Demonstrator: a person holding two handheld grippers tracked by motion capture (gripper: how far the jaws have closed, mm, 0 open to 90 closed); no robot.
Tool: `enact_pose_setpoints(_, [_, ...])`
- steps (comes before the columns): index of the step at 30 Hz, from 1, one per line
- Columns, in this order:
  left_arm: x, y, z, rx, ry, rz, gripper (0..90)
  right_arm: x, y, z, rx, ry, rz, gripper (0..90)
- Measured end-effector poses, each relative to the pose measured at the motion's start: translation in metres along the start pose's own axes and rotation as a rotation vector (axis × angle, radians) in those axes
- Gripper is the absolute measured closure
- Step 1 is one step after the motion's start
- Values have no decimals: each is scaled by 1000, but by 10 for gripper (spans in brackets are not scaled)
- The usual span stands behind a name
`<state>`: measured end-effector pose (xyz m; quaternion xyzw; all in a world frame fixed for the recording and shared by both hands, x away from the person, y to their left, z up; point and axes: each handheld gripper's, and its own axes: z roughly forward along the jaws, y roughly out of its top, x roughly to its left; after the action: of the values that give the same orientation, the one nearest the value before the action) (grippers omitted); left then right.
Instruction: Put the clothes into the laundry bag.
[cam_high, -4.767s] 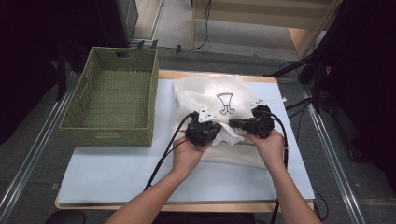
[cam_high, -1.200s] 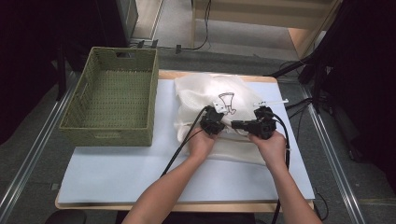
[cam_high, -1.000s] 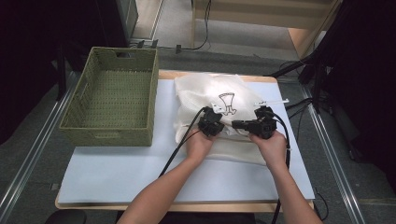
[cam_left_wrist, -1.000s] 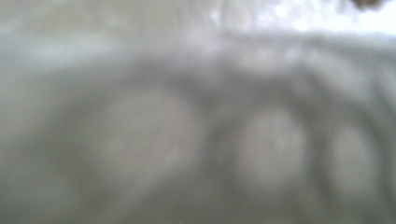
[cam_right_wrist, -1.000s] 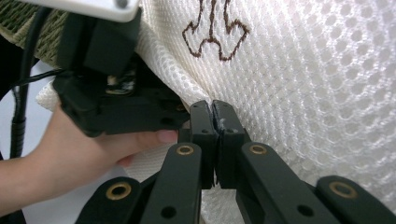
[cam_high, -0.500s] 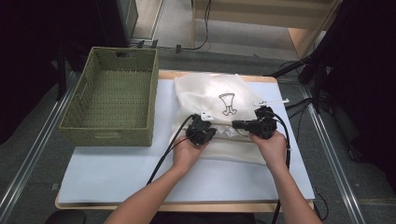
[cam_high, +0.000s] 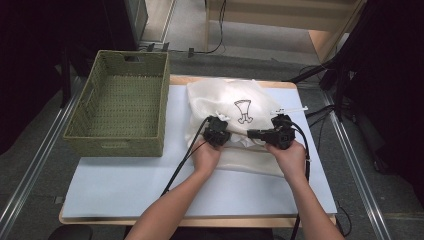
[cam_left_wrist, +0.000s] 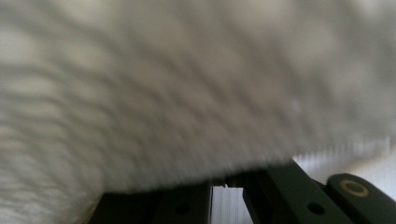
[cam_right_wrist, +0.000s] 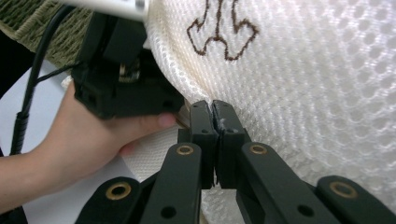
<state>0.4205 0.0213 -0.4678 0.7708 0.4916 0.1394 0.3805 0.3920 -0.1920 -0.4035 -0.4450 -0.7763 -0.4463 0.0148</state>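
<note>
A green woven basket (cam_high: 117, 110) is set at the far left corner of the table (cam_high: 125, 190), its long side reaching back from the white sheet that covers the tabletop. A white mesh bag (cam_high: 227, 100), marked with a brown outline drawing (cam_high: 243, 111), is laid right of the basket, toward the far edge and near the table's middle; its near hem is bunched. The left gripper (cam_high: 217, 133) is held at the bag's near left part, jaws clenched; in the left gripper view the mesh (cam_left_wrist: 187, 93) is draped blurred over them, and whether cloth is pinched cannot be told. The right gripper (cam_high: 261, 134) is held at the near right part, turned toward the left one, jaws (cam_right_wrist: 212, 122) pressed together on a fold of the mesh bag (cam_right_wrist: 303, 93).
</note>
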Motion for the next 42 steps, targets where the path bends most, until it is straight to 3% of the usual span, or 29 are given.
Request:
enact_pose_setpoints(4, [2,-1,3,33,-11,30,900,-1,0,1,12,-5,5,896])
enact_pose_setpoints(8, [-1,-4,-11,48,-63,48,898,-3,0,1,1,-4,6,896])
enact_pose_setpoints(10, [-6,-10,-23,9,-56,87,900,-3,0,-1,-2,-6,9,896])
enact_pose_setpoints(15, [-19,-15,-37,6,-109,137,900,-5,0,-1,-3,-6,17,893])
enact_pose_setpoints(18, [-32,-17,-38,7,-180,132,891,-4,0,-2,-3,-6,20,893])
enact_pose_setpoints(20, [-44,-19,-32,22,-195,163,894,-5,0,-3,-7,-5,23,893])
enact_pose_setpoints(22, [-51,-20,-26,31,-191,190,900,-5,0,-4,-8,-5,24,893])
enact_pose_setpoints(25, [-56,-18,-11,55,-194,172,900,-7,-1,-5,-10,-6,28,893])
enact_pose_setpoints(27, [-58,-16,-2,86,-193,183,899,-8,-1,-7,-16,-3,30,893])
enact_pose_setpoints(30, [-61,-8,8,102,-177,196,889,-9,-1,-8,-16,-7,35,893])
enact_pose_setpoints(33, [-62,0,14,94,-134,228,889,-10,-1,-8,-19,-5,41,893])
enact_pose_setpoints(36, [-58,6,18,70,-116,215,900,-10,-1,-8,-21,-4,44,893])
enact_pose_setpoints(40, [-54,12,19,21,-131,139,900,-10,-1,-7,-24,-5,41,894])
enact_pose_setpoints(42, [-53,12,20,25,-135,144,900,-10,-1,-6,-21,-7,38,894])
